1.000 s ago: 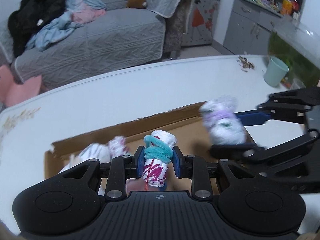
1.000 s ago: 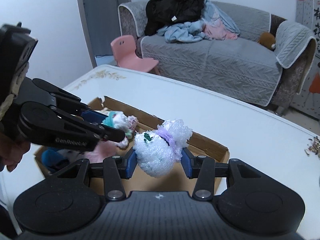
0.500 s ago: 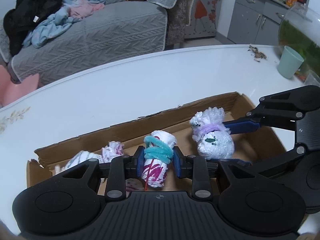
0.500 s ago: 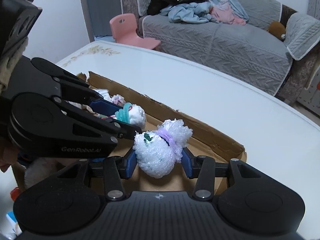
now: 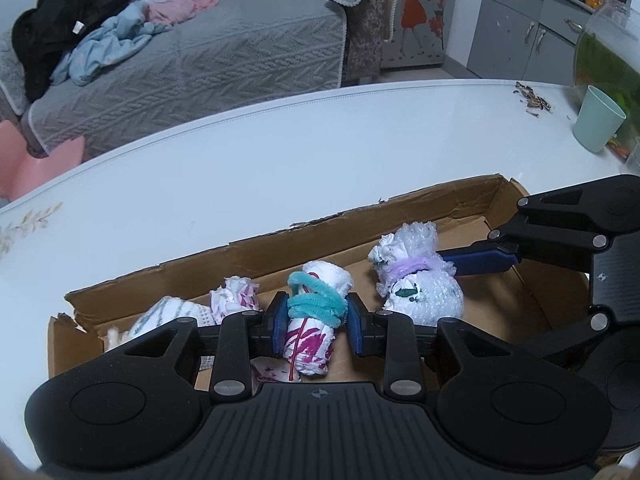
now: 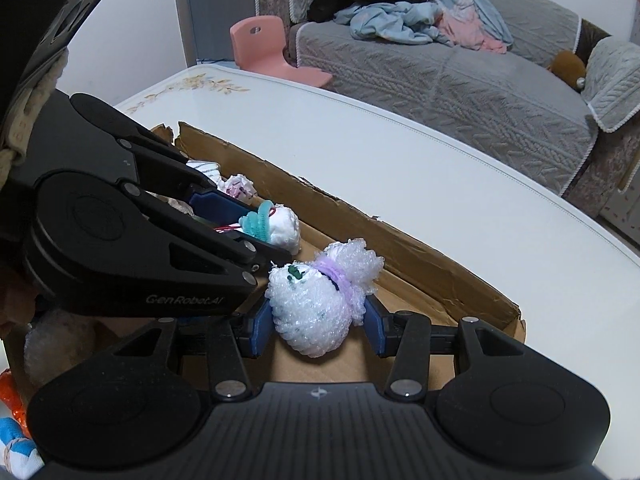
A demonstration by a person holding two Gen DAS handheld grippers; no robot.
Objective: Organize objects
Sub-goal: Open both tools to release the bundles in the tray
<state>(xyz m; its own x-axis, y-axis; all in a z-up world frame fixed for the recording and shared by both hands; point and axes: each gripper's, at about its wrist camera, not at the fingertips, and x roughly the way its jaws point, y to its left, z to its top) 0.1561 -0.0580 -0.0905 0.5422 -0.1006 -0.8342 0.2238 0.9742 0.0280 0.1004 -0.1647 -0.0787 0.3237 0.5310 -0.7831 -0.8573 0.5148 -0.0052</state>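
Two grippers over one cardboard box point(image 5: 280, 248) on the white tabletop point(image 5: 280, 160). Left gripper point(image 5: 316, 322): jaws squeezed tight on a white-and-pink bundle point(image 5: 310, 340) tied with teal. Right gripper point(image 6: 318, 326): jaws pinched on a bubble-wrap bundle point(image 6: 312, 308) tied with purple. Both bundles low inside the box. Two more bundles point(image 5: 234, 298) at the left end. One green cup point(image 5: 598, 124) far off.

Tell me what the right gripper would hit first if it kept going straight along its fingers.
Probably the cardboard box: its floor, or the far wall just beyond. The right gripper is shut on a bubble-wrap bundle that hangs over the box floor, so the bundle would likely touch first; depth is unclear.
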